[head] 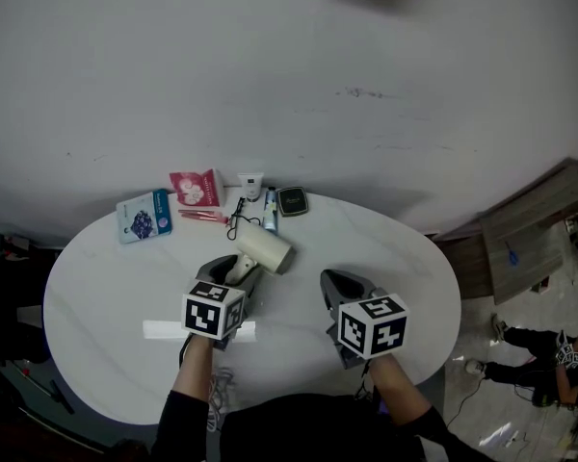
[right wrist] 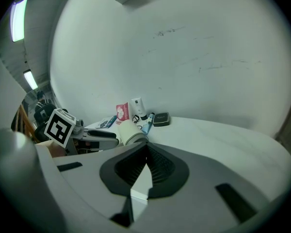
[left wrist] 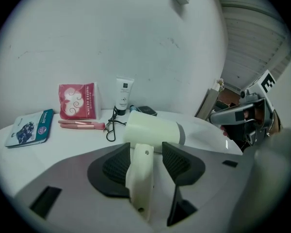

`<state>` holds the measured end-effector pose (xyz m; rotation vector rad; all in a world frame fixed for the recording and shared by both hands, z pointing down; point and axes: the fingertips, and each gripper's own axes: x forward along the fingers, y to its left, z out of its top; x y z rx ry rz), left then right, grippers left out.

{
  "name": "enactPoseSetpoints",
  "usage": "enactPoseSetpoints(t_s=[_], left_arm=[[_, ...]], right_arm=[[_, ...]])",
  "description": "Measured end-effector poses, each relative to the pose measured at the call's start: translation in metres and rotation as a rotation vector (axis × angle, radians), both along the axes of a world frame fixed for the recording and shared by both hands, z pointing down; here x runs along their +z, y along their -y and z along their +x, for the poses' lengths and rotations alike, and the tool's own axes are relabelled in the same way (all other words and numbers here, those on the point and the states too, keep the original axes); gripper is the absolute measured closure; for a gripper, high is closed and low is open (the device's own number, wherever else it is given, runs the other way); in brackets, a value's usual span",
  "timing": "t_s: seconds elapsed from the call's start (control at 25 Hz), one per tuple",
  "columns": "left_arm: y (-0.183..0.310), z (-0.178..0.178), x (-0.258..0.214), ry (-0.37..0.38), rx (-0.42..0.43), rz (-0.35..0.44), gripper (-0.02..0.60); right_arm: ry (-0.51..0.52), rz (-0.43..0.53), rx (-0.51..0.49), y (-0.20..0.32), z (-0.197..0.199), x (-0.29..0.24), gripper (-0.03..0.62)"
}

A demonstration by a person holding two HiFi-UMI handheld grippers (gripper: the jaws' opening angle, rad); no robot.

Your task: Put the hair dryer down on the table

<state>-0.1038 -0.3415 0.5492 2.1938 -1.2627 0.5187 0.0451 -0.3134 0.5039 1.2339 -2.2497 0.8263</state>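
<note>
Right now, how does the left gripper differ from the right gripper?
The left gripper's jaws stand apart, while the right gripper's jaws are together. The left gripper has the hair dryer's handle between its jaws, with a gap showing on one side. The right gripper has nothing between its jaws. Both are angled down over the white table, side by side at its near edge.

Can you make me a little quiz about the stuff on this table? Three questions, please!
1. True or false: the hair dryer is red.
2. What stands between the left gripper's jaws? A) the dryer's handle B) a red packet C) nothing
3. Fill in: the right gripper's jaws are ____ (open or shut).
Key: 1 false; 2 A; 3 shut.
</note>
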Motion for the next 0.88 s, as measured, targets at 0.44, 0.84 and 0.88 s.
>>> enactPoseSetpoints(t_s=[0.44,0.84,0.88], left_arm=[[-0.019,-0.025,-0.042,-0.104,-0.085,0.089,0.416],[-0.053,-0.052,-0.073,-0.185,-0.179,0.179,0.572],[-0.057,-0.053,-0.077,-0.19,-0.182,0.186,0.572]], right_arm=[[0.014,0.035,-0.033,-0.017,-0.012,-0.015,0.589],[0.046,0.087,-0.08,-0.042,-0.027,-0.031,0.589],[0.047,0.093,-0.086,-0.045,-0.029,-0.032,0.589]])
